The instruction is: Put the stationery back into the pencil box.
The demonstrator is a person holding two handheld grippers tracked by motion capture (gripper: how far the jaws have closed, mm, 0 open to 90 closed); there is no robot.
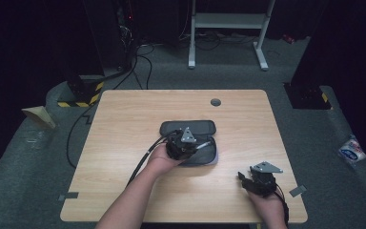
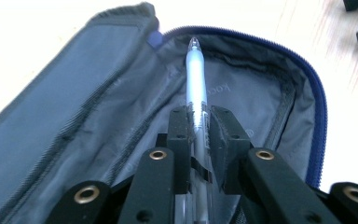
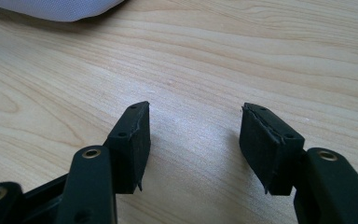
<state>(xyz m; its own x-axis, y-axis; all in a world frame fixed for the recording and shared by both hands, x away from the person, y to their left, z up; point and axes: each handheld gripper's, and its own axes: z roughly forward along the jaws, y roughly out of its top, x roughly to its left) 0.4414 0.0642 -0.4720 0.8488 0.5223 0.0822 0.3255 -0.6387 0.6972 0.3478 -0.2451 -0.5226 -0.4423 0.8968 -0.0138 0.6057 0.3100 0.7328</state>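
A wooden table on grey carpet; perhaps a wrapper lies there.

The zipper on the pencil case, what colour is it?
Blue zipper; clearest in the left gripper view.

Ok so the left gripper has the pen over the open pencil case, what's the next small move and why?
Probably lower the pen a touch further into the pencil case and then let go. The left gripper is clamped on the pen's barrel, the tip already points into the unzipped lining, and the right gripper rests open on the table, out of the way.
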